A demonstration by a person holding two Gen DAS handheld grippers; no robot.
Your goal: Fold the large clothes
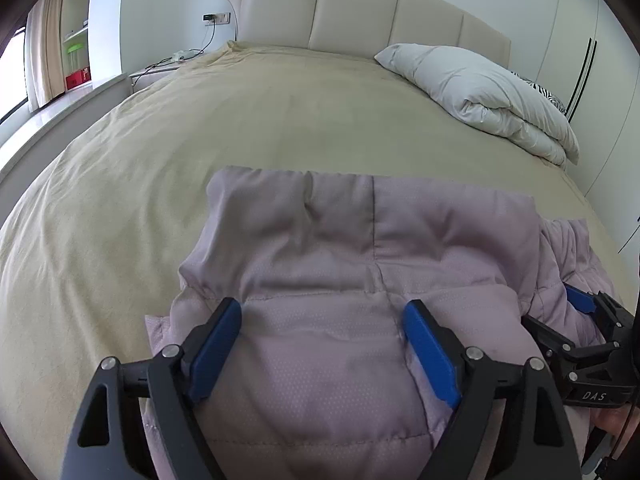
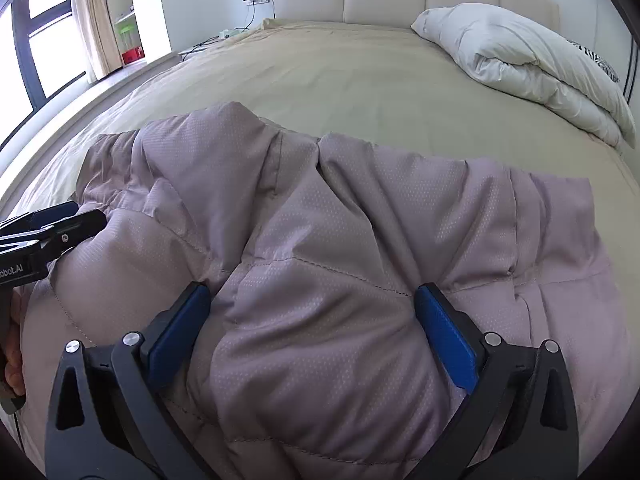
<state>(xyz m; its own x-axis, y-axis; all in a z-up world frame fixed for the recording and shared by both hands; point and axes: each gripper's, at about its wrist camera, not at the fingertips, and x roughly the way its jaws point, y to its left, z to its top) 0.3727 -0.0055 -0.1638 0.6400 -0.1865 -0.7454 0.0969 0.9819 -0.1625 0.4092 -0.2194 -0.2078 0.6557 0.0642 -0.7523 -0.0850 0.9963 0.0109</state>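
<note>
Folding looks partly done — the lilac padded jacket (image 1: 320,264) lies bunched at the near edge of the bed (image 1: 260,120), collar toward the headboard, one side seemingly turned in and creases left to smooth. Left gripper (image 1: 322,320) and right gripper (image 2: 312,312) both hover over it side by side, jaws spread wide, gripping nothing — further folds likely remain.
</note>
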